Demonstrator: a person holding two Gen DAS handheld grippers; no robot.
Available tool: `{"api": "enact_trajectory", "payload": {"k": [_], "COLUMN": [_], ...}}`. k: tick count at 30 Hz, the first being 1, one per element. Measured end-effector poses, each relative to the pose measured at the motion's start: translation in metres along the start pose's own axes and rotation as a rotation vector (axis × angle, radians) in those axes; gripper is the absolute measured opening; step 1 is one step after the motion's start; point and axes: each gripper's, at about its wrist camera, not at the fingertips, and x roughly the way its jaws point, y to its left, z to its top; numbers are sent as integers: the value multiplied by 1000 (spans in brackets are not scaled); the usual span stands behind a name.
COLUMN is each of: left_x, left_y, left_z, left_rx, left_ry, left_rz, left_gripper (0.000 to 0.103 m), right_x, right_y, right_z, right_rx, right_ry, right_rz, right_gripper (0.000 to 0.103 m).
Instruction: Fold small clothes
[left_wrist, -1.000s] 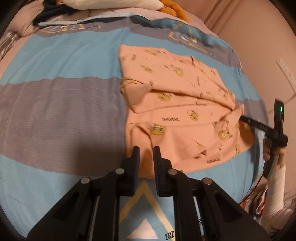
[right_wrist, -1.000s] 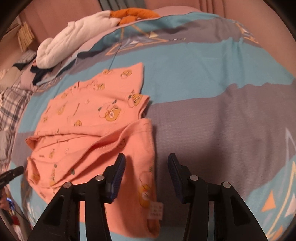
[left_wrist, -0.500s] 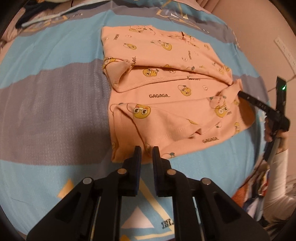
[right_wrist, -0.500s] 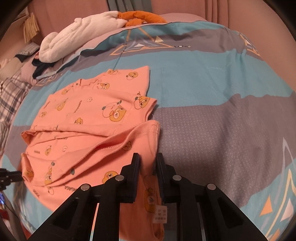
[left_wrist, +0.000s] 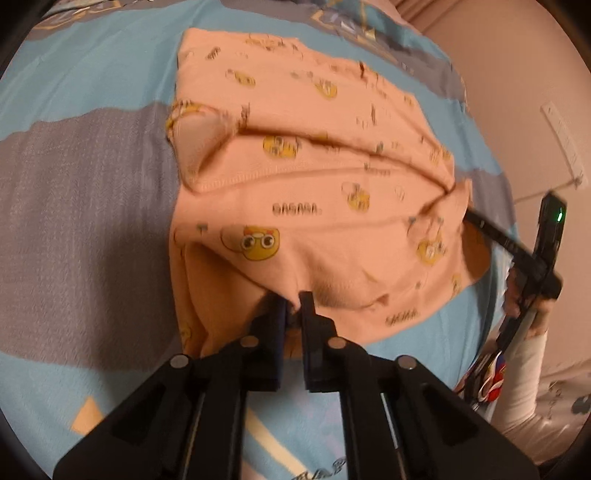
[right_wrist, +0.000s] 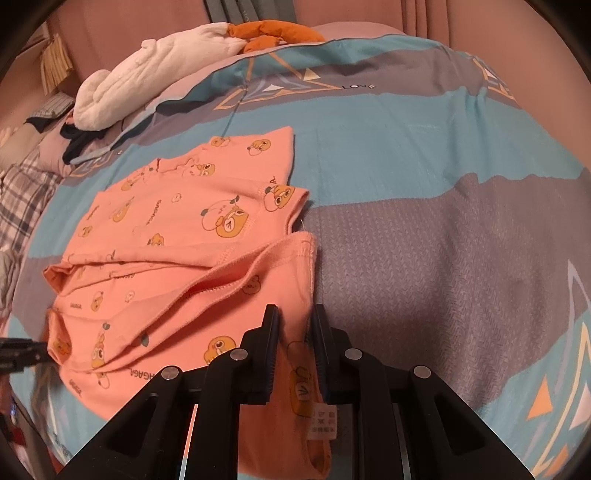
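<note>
Small peach garment, partly folded on a bed

It is salmon-pink knit printed with yellow cartoon faces and "GAGAGA" lettering, lying in overlapping layers with stitched hems showing, its near edge rumpled and lifted. A white care label hangs at the near corner. It rests across the bedspread's grey and blue bands.

"GAGAGA" printed on orange garment, 7 o'clock; "LOVE" on bedspread, 1 o'clock; care tag unreadable.

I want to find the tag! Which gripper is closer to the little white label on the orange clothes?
Right. The right gripper has the white label hanging just below its fingers. The left gripper pinches the opposite end of the orange clothes.
</note>
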Motion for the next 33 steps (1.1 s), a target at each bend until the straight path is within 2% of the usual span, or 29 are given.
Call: {"api": "enact_trajectory", "payload": {"k": [5, 8, 13, 16, 25, 33], "left_x": [-10, -15, -19, -26, -66, -96], "left_y": [7, 8, 10, 12, 19, 19], "left_z": [18, 30, 42, 44, 34, 45], "left_rx": [-91, -122, -166, -202, -285, -295], "left_ry": [-89, -137, -174, -200, -292, -375], "left_rz": [-110, -128, -141, -162, -255, -292], "left_gripper": [5, 5, 5, 4, 4, 4], "right_x": [-1, -2, -4, -8, -46, -69], "right_y": [0, 0, -2, -1, 2, 11], "right_z": [0, 0, 1, 1, 9, 28], "right_rx": [2, 8, 23, 29, 35, 12], "right_ry": [-12, -15, -29, -49, -156, -254], "right_rz": [-5, -6, -3, 1, 52, 71], "right_gripper": [16, 14, 6, 5, 4, 4]}}
